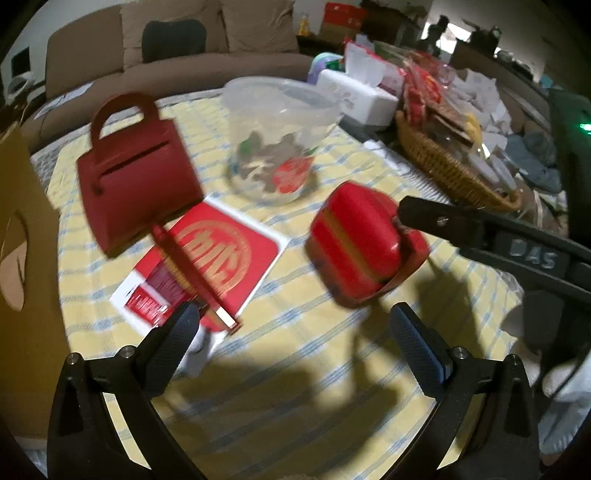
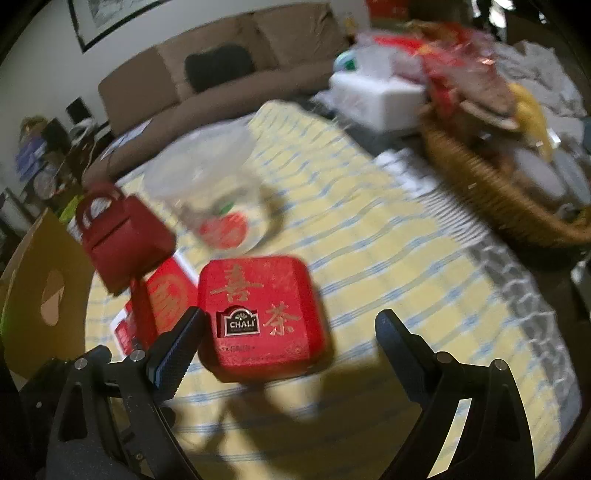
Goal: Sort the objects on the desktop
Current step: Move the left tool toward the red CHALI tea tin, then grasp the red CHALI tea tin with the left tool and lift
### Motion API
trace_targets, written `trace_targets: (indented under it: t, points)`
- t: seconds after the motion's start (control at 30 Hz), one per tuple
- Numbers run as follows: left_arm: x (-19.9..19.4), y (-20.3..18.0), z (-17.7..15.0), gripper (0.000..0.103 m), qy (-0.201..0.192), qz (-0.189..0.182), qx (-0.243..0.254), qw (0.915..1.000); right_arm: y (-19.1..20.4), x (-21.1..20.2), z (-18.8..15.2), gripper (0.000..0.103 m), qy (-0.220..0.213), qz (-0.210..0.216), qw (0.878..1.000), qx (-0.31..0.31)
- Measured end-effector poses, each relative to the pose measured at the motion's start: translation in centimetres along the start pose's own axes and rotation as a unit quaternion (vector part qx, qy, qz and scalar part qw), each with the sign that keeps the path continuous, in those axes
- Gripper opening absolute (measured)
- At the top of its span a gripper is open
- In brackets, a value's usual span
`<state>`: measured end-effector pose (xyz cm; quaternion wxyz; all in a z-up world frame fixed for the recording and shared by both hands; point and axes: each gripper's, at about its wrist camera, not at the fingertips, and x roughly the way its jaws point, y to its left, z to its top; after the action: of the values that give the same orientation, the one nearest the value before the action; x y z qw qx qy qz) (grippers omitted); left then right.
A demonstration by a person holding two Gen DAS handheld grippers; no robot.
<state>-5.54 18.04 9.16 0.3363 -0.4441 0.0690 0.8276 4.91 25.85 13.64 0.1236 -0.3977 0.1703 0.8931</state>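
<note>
Presently, we find both the left gripper [image 1: 295, 325] and right gripper [image 2: 291, 332] spread wide; the red tea tin [image 2: 260, 317] lies centre-table between the right's fingers, ungripped. Closing off-centre could skid it into the clear plastic tub [image 2: 210, 199].

You're in a home living room: a brown fabric sofa [image 1: 177, 62] with cushions, a framed picture [image 2: 107, 18] above.

Glossy red tin [image 2: 260, 317], matt paper handbag box [image 1: 136, 173], clear plastic tub [image 1: 275, 142], woven wicker basket [image 1: 454, 173], checked cloth [image 1: 295, 369].
</note>
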Motion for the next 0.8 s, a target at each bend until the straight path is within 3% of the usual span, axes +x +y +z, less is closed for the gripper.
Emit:
trace_targets:
  t: [0.1,0.2,0.4,0.63,0.8]
  points:
    - [0.2,-1.7,0.6,0.103,-0.004,-0.005,0.014,0.9999,-1.7,-1.0,0.4,0.095,-0.012,0.025,0.999,0.034]
    - [0.9,-3.3,0.8,0.103,-0.007,0.017,0.031,0.9993,-3.5,-1.4,0.7,0.095,-0.016,0.051,0.996,0.075]
    - [2.7,-5.3,1.8,0.103,-0.007,0.045,0.008,0.9989,-5.4,-1.2,0.4,0.095,-0.012,0.016,0.995,0.096]
    - [4.8,-7.8,2.5,0.103,-0.001,0.070,0.011,0.9975,-7.5,-1.0,0.0,0.095,-0.011,0.011,0.992,0.123]
    - [6.8,-8.5,3.1,0.103,0.007,0.113,0.012,0.9935,-8.3,-0.6,-0.5,0.095,-0.004,0.007,0.991,0.135]
